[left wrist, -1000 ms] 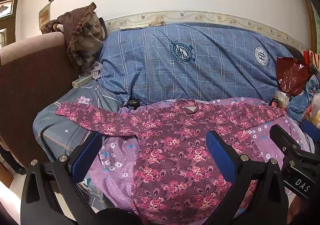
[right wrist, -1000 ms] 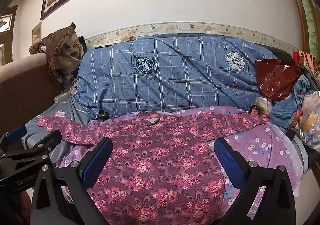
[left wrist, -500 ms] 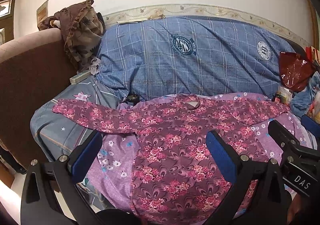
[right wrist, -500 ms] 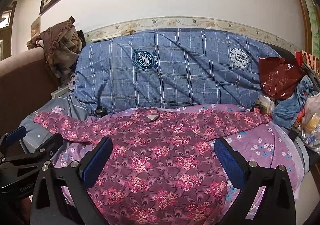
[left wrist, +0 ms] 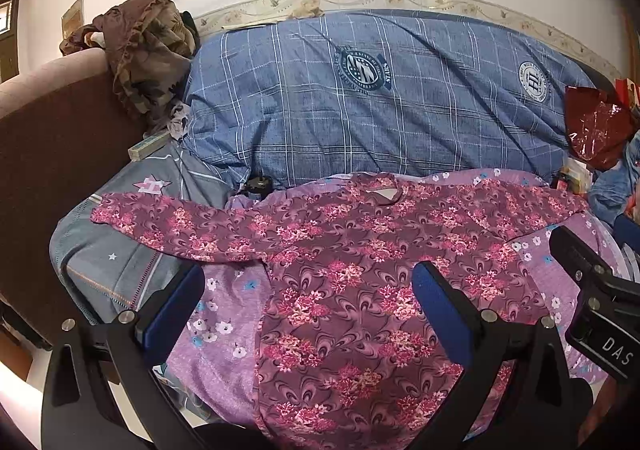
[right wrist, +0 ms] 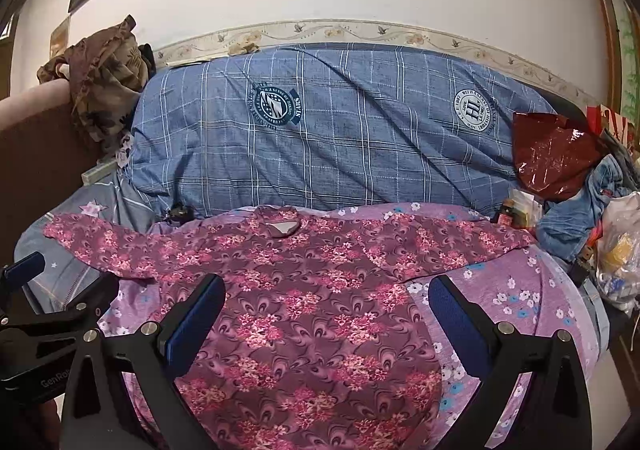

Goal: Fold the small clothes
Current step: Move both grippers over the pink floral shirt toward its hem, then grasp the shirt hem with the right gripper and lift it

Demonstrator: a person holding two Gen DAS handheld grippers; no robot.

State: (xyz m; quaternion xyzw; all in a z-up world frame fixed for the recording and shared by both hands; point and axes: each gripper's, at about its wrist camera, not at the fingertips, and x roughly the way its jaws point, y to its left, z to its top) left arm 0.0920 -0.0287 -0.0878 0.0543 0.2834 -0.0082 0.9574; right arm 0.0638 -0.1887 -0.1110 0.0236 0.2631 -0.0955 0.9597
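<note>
Across middle of both frames, flowery shirt (left wrist: 360,282) lies flat on purple sheet (left wrist: 228,322), sleeves left-right, collar far; left tongs (left wrist: 308,314) wide, empty, nearer left sleeve (left wrist: 168,222); right tongs (right wrist: 326,322) wide, empty, nearer right sleeve (right wrist: 460,242).

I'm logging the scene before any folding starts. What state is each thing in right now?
Maroon floral long-sleeved top: spread flat, unfolded, both sleeves stretched out sideways.
Lilac flowered sheet: laid out under the top.
Blue checked quilt: bundled against the wall.
Dark red plastic bag: crumpled.
Brown ruffled cloth: draped in a heap over the sofa arm.
Left gripper: open, empty.
Right gripper: open, empty.
</note>
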